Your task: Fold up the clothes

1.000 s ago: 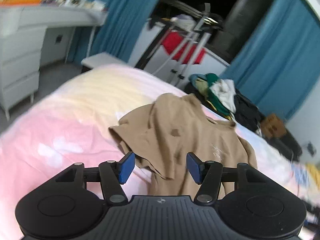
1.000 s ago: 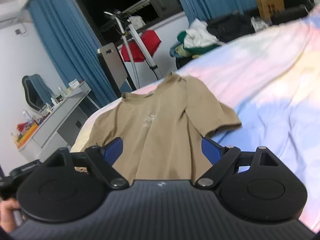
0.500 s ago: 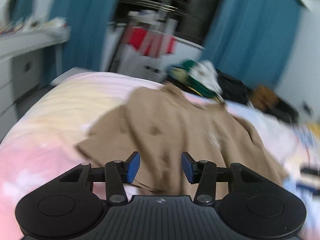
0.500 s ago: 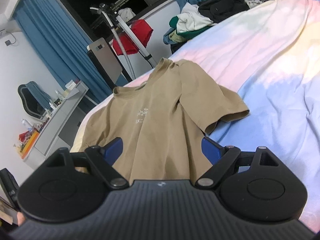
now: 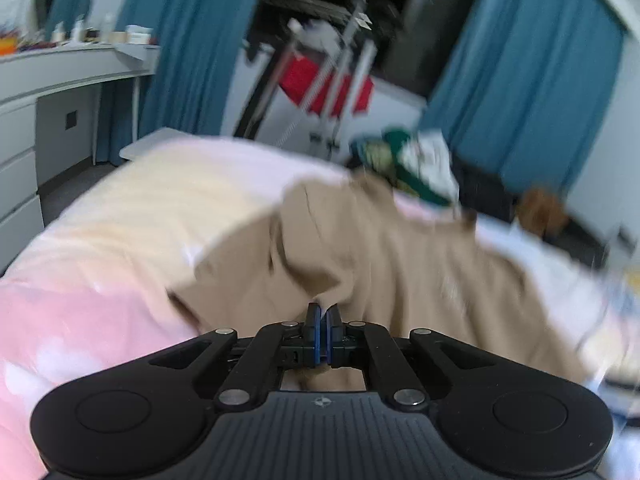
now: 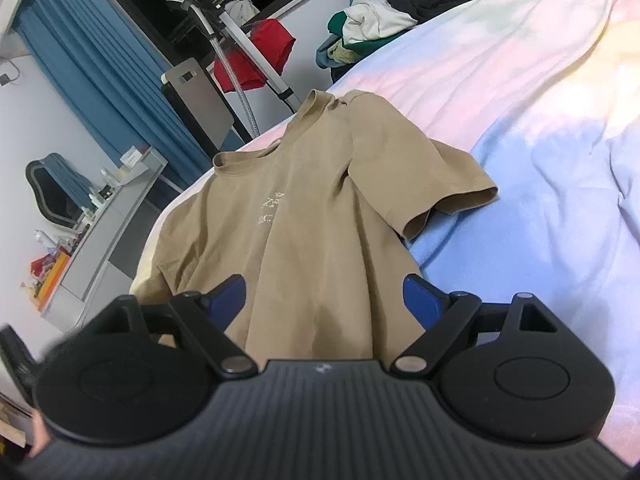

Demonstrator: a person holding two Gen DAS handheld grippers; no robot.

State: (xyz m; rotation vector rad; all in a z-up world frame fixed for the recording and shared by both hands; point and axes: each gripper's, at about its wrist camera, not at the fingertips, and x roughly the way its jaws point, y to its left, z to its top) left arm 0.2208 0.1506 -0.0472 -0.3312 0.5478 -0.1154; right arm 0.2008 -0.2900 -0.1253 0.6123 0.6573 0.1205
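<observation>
Tan T-shirt [image 6: 316,216]: soft matte knit, short sleeves, ribbed round collar, small pale print on the chest. Lies front-up on the bedsheet [image 6: 520,92], a smooth fabric in pastel pink, cream and blue patches. Right sleeve lies flat toward 3 o'clock of the body, cuff open. In the left wrist view the near edge of the shirt is rumpled into deep folds; this frame is motion-blurred.

Left gripper [image 5: 322,320]: pitched down toward the bed, blue pads pressed together, no gap visible. The shirt's bunched fabric rises right at the tips toward 12 o'clock; cannot tell whether cloth is pinched between the pads.

Right gripper [image 6: 324,296]: angled down over the hem, fingers spread wide, nothing clamped; tan cloth lies below and between them.

Heap of clothes [image 6: 360,28] beyond the bed at 1 o'clock.
</observation>
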